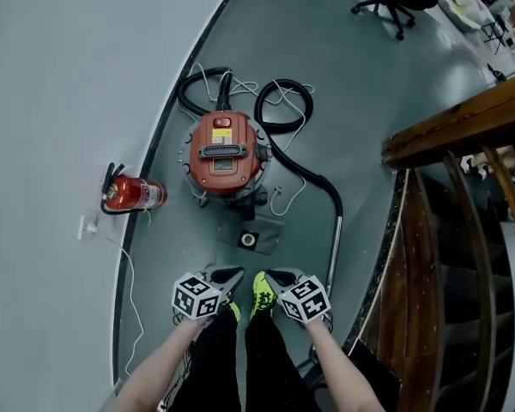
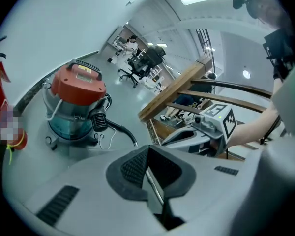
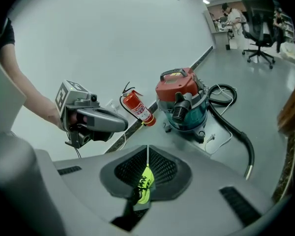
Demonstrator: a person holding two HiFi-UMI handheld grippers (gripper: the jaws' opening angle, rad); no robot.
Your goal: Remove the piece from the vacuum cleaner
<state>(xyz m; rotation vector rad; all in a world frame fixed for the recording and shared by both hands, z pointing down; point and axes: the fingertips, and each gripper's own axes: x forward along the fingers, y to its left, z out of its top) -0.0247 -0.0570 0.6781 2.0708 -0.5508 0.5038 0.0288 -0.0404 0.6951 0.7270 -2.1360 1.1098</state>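
The left tool [image 1: 227,275] and right tool [image 1: 279,277] are clenched, empty. A grey piece [image 1: 249,239] lies at twelve o'clock, just before the vacuum cleaner [image 1: 225,154]. Removal seems done, and nothing needs gripping next.

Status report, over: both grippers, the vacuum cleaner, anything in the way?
Left gripper and right gripper shut, empty. Vacuum cleaner on floor ahead, hose plugged in. Flat grey part lies before it; fire extinguisher aside, by the wall.
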